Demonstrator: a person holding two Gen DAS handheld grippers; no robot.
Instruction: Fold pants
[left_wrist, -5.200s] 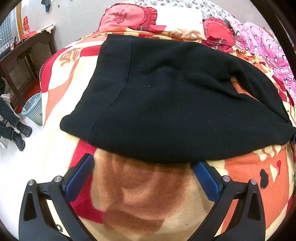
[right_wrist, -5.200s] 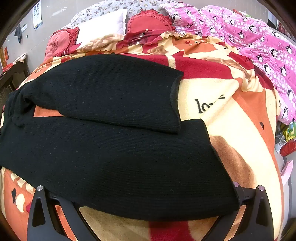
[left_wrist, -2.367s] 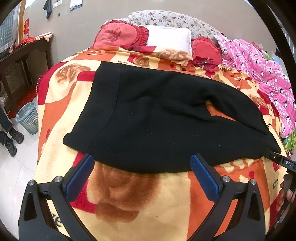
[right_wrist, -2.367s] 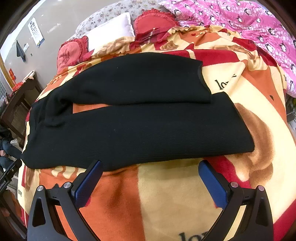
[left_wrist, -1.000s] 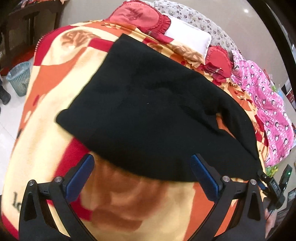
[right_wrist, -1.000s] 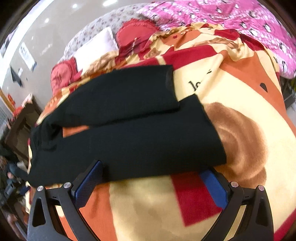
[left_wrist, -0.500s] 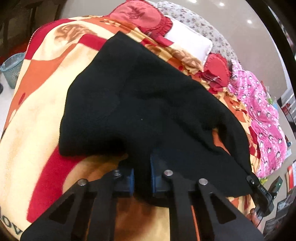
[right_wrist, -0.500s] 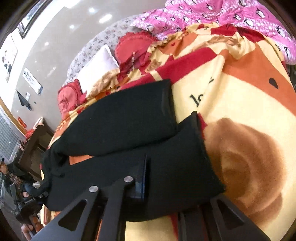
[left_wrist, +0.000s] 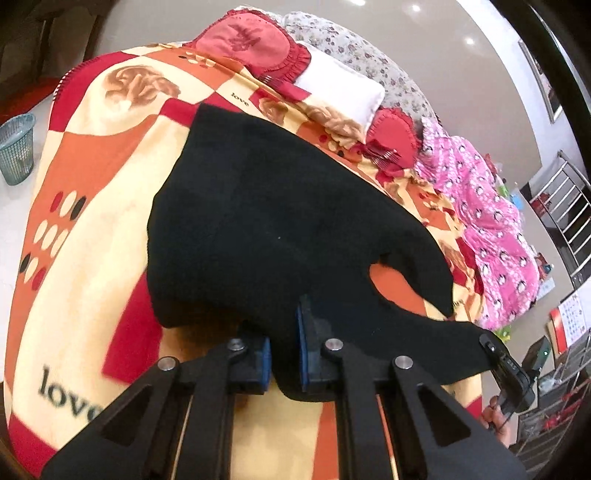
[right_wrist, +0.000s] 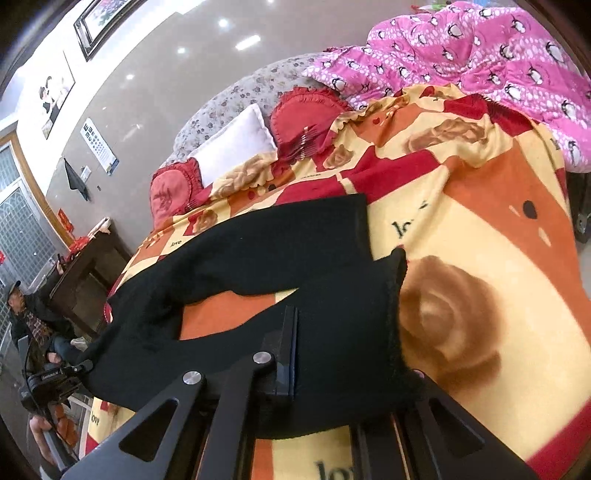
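Black knit pants (left_wrist: 280, 229) lie across a red, orange and cream blanket (left_wrist: 85, 229) on a bed. My left gripper (left_wrist: 283, 354) is shut on the near edge of the pants at the waist end and holds that edge raised off the blanket. My right gripper (right_wrist: 321, 354) is shut on the near pant leg (right_wrist: 343, 314) close to its hem; the right finger is hidden under the cloth. The far leg (right_wrist: 288, 236) lies flat behind it, with a gap of blanket between the two legs.
Red cushions (left_wrist: 251, 40) and a white pillow (left_wrist: 340, 92) lie at the head of the bed. A pink quilt (right_wrist: 480, 55) is bunched along one side. A waste basket (left_wrist: 16, 147) stands on the floor. A seated person (right_wrist: 26, 317) and a dark wooden table (right_wrist: 85, 266) are beside the bed.
Both grippers, open a second ago, have closed on the near edge of the pants. That edge now lifts off the blanket and the legs have spread apart.
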